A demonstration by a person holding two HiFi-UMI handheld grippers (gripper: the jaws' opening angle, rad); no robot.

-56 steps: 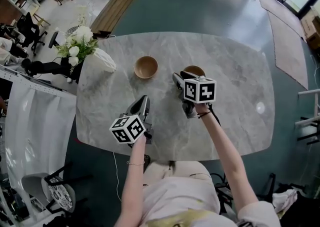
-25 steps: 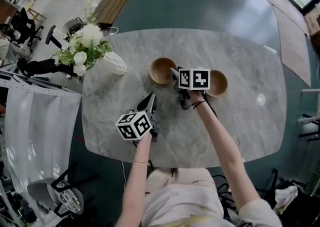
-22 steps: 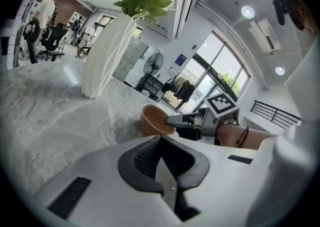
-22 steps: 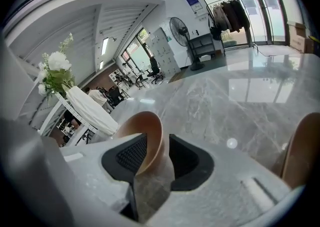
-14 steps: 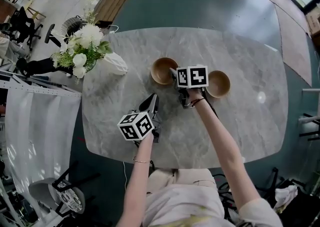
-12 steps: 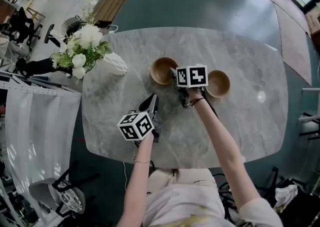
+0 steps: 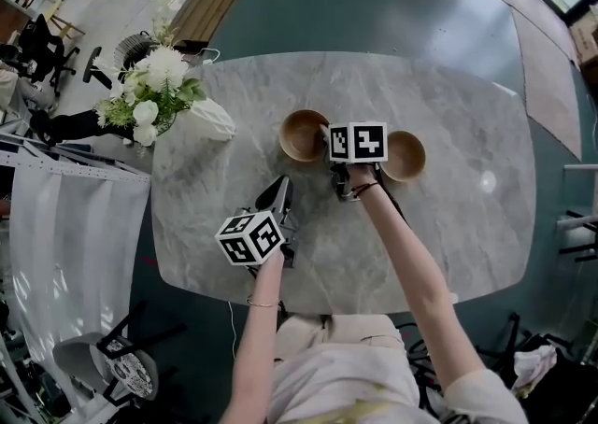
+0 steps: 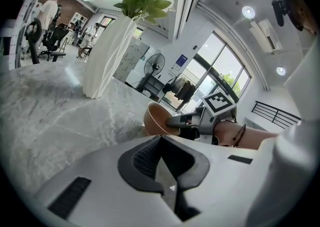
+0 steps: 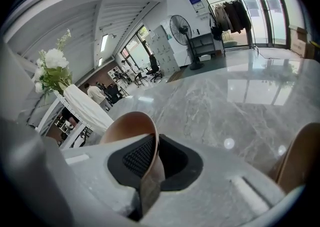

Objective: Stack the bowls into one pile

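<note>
Two wooden bowls stand on the marble table (image 7: pixel 439 235): a left bowl (image 7: pixel 301 135) and a right bowl (image 7: pixel 406 157). My right gripper (image 7: pixel 329 138) sits between them at the left bowl's right rim. In the right gripper view its jaws are closing, and the thin wall of that bowl (image 9: pixel 131 127) stands pinched between the black pads (image 9: pixel 139 157). The other bowl (image 9: pixel 301 162) shows at the right edge. My left gripper (image 7: pixel 278 192) rests nearer the front edge, shut and empty. From it I see the held bowl (image 8: pixel 156 119) and the right gripper (image 8: pixel 173 120).
A white vase (image 7: pixel 211 120) with white flowers (image 7: pixel 152 83) stands at the table's back left, also seen as a tall vase (image 8: pixel 102 61). Office chairs and desks lie beyond the table's left edge. The table's rounded front edge runs just before the person.
Since the earliest frame my right gripper has gone from in front of the right bowl to the left bowl's right rim. Over the last second both hands stay put.
</note>
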